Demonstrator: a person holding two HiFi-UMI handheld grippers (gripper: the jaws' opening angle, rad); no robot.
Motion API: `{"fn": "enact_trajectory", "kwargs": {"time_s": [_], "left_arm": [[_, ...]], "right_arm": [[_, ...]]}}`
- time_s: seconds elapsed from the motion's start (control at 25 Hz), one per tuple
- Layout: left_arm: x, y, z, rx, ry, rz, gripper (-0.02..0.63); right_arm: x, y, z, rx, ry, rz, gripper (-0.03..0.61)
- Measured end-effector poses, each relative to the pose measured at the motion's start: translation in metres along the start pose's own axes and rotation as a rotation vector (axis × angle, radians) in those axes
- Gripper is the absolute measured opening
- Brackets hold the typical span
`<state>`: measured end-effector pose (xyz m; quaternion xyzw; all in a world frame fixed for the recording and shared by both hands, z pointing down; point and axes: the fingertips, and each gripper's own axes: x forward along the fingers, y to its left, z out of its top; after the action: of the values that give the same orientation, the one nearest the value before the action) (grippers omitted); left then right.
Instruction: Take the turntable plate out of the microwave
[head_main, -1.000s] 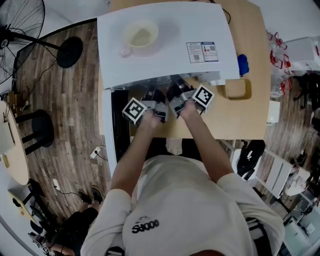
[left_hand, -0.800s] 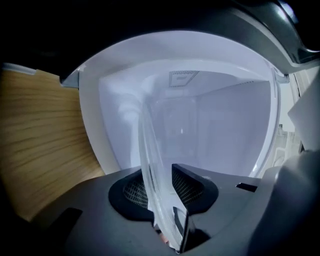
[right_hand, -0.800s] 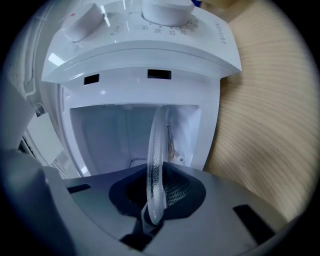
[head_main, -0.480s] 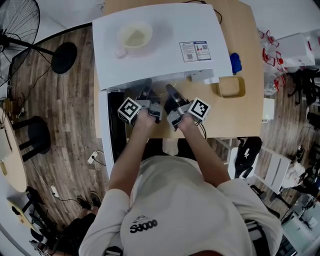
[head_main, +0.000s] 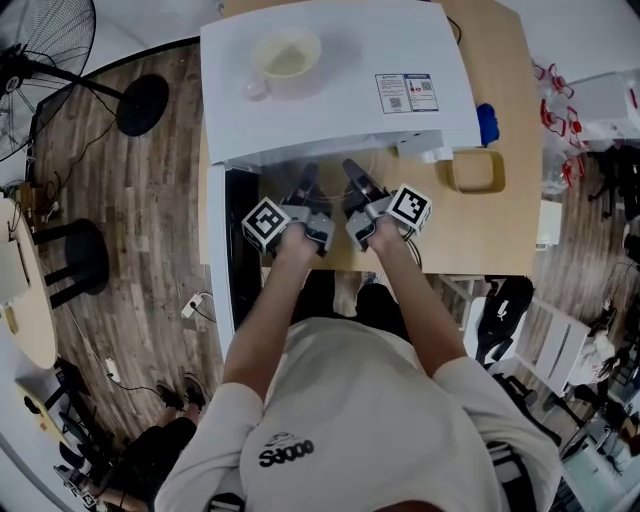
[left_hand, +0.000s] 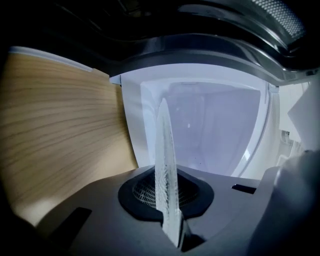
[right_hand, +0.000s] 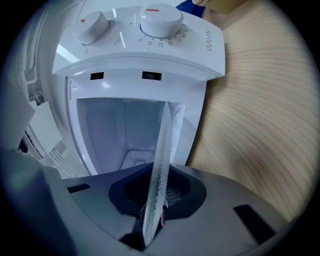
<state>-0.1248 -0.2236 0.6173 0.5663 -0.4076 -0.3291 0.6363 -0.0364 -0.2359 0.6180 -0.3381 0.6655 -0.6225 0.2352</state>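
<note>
The white microwave (head_main: 330, 80) stands on the wooden table, its door (head_main: 240, 240) swung open to the left. The clear glass turntable plate (head_main: 330, 168) hangs just in front of the cavity mouth, held at its near rim by both grippers. My left gripper (head_main: 308, 178) has its jaws closing, with the ribbed plate rim (left_hand: 164, 165) pressed between them. My right gripper (head_main: 352, 172) is shut on the plate rim (right_hand: 161, 165) beside it. Both gripper views look along the plate, seen edge-on, into the lit cavity (right_hand: 120, 130).
A cream cup (head_main: 285, 58) sits on top of the microwave. The control knobs (right_hand: 160, 20) are on the right of the cavity. A tan container (head_main: 475, 172) and a blue thing (head_main: 487, 125) lie on the table (head_main: 450, 240) at the right. A fan (head_main: 40, 50) stands left.
Both grippers have drawn back out of the microwave toward the person, and their jaws now show in front of the cavity with the plate between them.
</note>
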Motion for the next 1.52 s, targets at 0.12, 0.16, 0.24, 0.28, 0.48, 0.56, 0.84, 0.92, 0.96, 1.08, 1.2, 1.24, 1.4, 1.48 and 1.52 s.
{"fn": "enact_trajectory", "kwargs": {"time_s": [0.12,0.16,0.24,0.28,0.48,0.56,0.84,0.92,0.96,1.08,1.2,1.24,1.4,1.48,1.52], "left_arm": [[-0.014,-0.007,-0.011,0.033,0.002,-0.01,0.038],[-0.018,-0.012,-0.017,0.042,0.005,-0.022,0.038],[-0.026,-0.023,-0.028,0.053,0.001,-0.065,0.038],[-0.032,-0.028,-0.033,0.056,-0.004,-0.087,0.038],[-0.054,-0.061,-0.065,0.084,-0.017,-0.17,0.038],[-0.063,-0.079,-0.079,0.108,-0.017,-0.203,0.038],[-0.099,-0.124,-0.127,0.179,-0.02,-0.24,0.038],[-0.109,-0.135,-0.141,0.18,-0.025,-0.27,0.038],[-0.115,-0.14,-0.147,0.188,-0.029,-0.285,0.038],[-0.131,-0.155,-0.165,0.214,-0.033,-0.281,0.038],[-0.15,-0.173,-0.18,0.218,-0.037,-0.289,0.038],[-0.157,-0.182,-0.185,0.222,-0.041,-0.309,0.038],[-0.183,-0.206,-0.2,0.247,-0.062,-0.35,0.038],[-0.195,-0.215,-0.206,0.254,-0.073,-0.365,0.038],[-0.2,-0.219,-0.208,0.259,-0.077,-0.374,0.038]], "right_arm": [[-0.016,0.009,-0.01,0.016,0.039,0.036,0.029],[-0.022,0.013,-0.011,0.019,0.046,0.045,0.029],[-0.037,0.022,-0.014,0.013,0.06,0.061,0.029],[-0.044,0.027,-0.016,0.007,0.069,0.069,0.029],[-0.083,0.059,-0.019,-0.03,0.098,0.13,0.029],[-0.098,0.073,-0.018,-0.046,0.101,0.16,0.029],[-0.157,0.121,-0.023,-0.116,0.11,0.231,0.029],[-0.172,0.132,-0.026,-0.138,0.116,0.242,0.029],[-0.18,0.137,-0.028,-0.14,0.118,0.252,0.029],[-0.203,0.152,-0.032,-0.134,0.119,0.277,0.029],[-0.224,0.173,-0.039,-0.161,0.13,0.305,0.029],[-0.23,0.18,-0.042,-0.172,0.136,0.314,0.029],[-0.253,0.207,-0.054,-0.219,0.153,0.347,0.029],[-0.264,0.219,-0.06,-0.238,0.16,0.361,0.029],[-0.268,0.224,-0.062,-0.247,0.163,0.365,0.029]]}}
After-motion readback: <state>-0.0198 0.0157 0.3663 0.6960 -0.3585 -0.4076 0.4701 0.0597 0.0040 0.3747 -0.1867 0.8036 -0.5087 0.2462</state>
